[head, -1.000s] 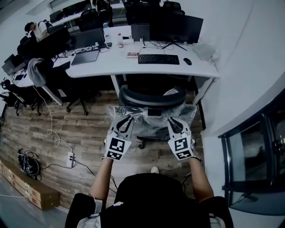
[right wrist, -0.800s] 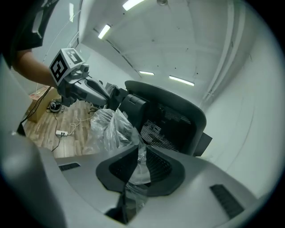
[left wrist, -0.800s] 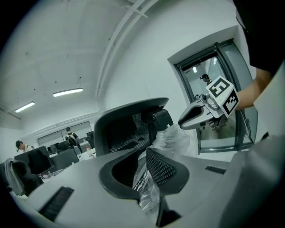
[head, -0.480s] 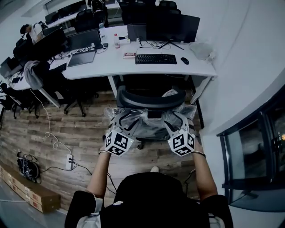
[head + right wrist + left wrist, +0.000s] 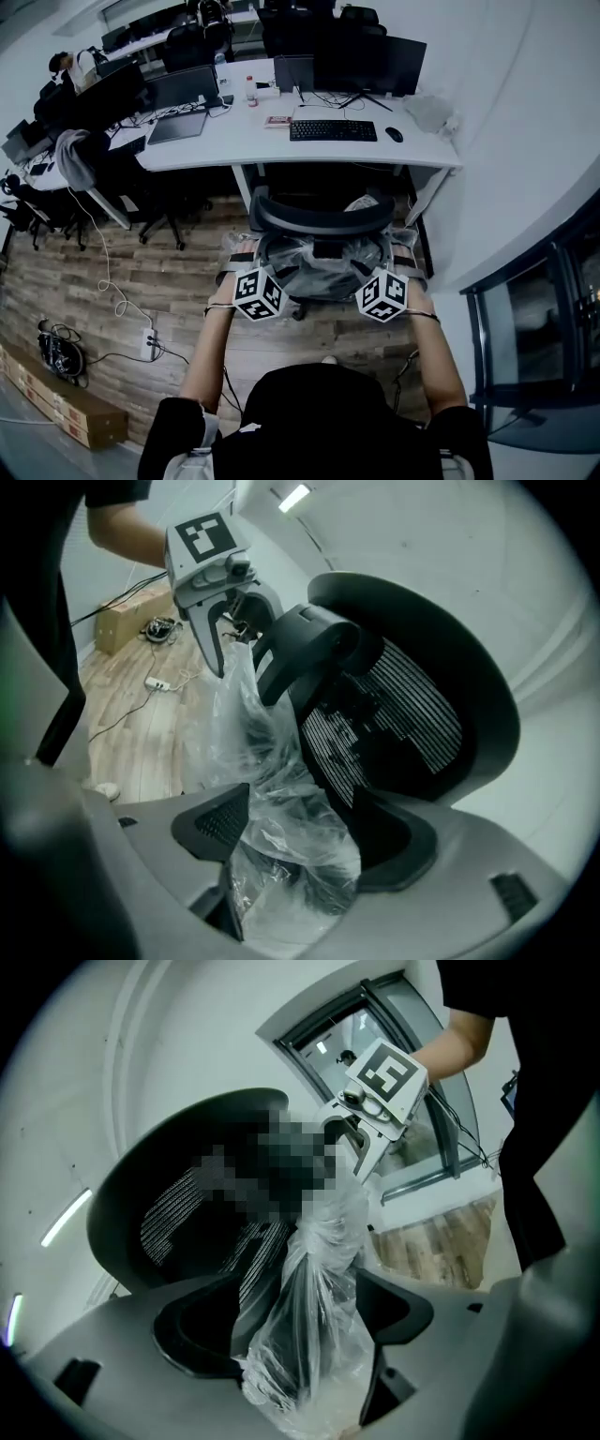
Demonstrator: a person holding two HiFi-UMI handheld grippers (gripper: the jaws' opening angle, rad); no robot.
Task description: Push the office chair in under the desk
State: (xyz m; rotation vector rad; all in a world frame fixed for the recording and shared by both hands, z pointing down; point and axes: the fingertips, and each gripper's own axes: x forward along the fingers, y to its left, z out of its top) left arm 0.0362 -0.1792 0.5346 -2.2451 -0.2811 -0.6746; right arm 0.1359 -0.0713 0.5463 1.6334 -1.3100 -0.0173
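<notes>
The black mesh-backed office chair (image 5: 323,211) stands in front of the white desk (image 5: 234,136), its backrest toward me and its armrests wrapped in clear plastic (image 5: 328,1241). My left gripper (image 5: 240,261) is at the left armrest and my right gripper (image 5: 401,260) at the right one. The jaws of both have just been opening. In the left gripper view the jaws of the left gripper (image 5: 300,1335) stand wide with the wrapped armrest between them. The right gripper (image 5: 300,841) is equally wide around crumpled plastic (image 5: 253,742) on its armrest. Each camera sees the other gripper across the chair.
On the desk are a keyboard (image 5: 333,130), monitors (image 5: 366,61) and a laptop (image 5: 180,120). Other dark chairs (image 5: 155,187) stand at the left. A power strip (image 5: 148,336) with cables lies on the wood floor. A white wall and a glass door (image 5: 534,319) close the right side.
Both grippers have rolled and sunk from the plastic at the chair's back out to the armrests. Their jaws, shut a second ago, now stand wide.
</notes>
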